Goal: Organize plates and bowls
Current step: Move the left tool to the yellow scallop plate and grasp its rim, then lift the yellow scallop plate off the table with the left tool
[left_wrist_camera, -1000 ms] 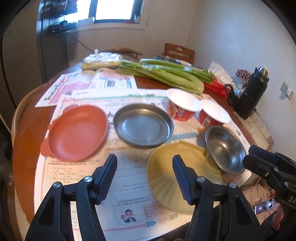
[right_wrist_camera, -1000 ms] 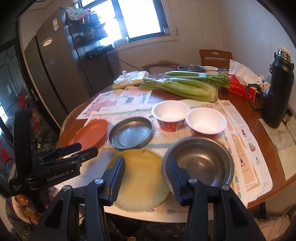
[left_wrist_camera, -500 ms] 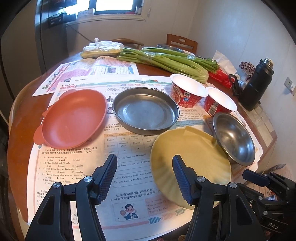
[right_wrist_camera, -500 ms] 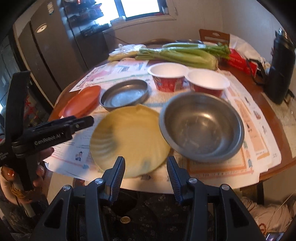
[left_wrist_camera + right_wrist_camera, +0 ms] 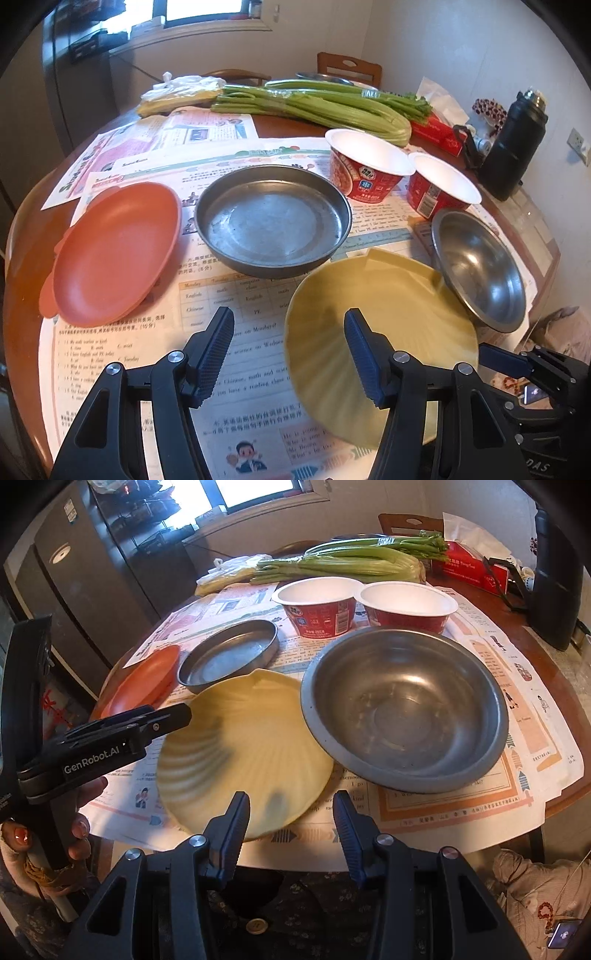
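A yellow shell-shaped plate (image 5: 380,317) (image 5: 240,746) lies at the near edge of the table. To its right a steel bowl (image 5: 480,266) (image 5: 406,709) overlaps its rim. Behind them sit a shallow steel plate (image 5: 273,225) (image 5: 229,657), an orange plate (image 5: 114,254) (image 5: 144,679) and two red paper bowls (image 5: 365,166) (image 5: 406,605). My left gripper (image 5: 290,354) hangs open over the yellow plate's left edge, holding nothing. My right gripper (image 5: 291,830) is open too, just above the plate's near edge.
Newspaper (image 5: 236,155) covers the round wooden table. Celery (image 5: 321,107), a plastic bag (image 5: 181,92), a red tissue box (image 5: 469,565) and a black flask (image 5: 513,147) stand at the back. A hand (image 5: 81,812) holds the left gripper beside the table.
Both grippers have come down and closer to the yellow plate. Their jaws have kept the same width. Nothing on the table has moved.
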Available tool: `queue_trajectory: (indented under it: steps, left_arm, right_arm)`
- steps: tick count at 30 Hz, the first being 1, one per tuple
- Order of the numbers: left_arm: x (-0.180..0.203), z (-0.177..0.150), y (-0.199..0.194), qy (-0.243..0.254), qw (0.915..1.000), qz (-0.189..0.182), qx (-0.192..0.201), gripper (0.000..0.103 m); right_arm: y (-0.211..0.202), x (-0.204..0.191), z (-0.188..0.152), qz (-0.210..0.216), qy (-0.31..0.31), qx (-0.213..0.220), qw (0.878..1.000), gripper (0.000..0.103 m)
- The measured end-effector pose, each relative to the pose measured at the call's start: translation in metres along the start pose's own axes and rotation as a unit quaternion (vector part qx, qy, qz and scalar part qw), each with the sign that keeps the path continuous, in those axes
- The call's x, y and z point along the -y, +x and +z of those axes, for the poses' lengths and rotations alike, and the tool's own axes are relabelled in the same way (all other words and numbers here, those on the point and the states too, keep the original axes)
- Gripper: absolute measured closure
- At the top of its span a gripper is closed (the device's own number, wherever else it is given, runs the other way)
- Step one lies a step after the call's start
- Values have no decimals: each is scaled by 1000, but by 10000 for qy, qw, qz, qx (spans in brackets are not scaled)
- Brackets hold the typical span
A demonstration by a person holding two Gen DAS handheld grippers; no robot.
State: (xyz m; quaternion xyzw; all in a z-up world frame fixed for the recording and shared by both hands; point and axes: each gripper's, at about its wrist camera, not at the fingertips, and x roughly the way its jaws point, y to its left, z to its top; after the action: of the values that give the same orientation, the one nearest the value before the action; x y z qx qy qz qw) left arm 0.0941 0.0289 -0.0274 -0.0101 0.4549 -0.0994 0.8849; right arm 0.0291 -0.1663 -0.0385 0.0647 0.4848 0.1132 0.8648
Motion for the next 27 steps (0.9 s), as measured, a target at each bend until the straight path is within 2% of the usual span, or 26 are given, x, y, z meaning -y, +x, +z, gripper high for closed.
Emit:
queue_trajectory:
  steps: [9,19,23,25,27]
  left_arm:
    - [9,8,23,239,9997,47,-48,39]
    - [15,5,36,334,9993,-75,-151,39]
    - [16,3,34,331,9993,-135,-122,47]
    - [17,0,31,348,9989,-273,-123,48]
    - [17,-3,29,381,9989,-242,-120,48]
  right_arm:
    - [12,-6,3,-119,-99,47,9999,56]
    - [24,-12,6,-304,-253,43,9992,57]
    - [27,-16,7,-295,-297,65,9991,58]
    - [27,-16,7,-247,-297,57,9992,58]
    - [28,-17,7,-215,-323,55,9992,58]
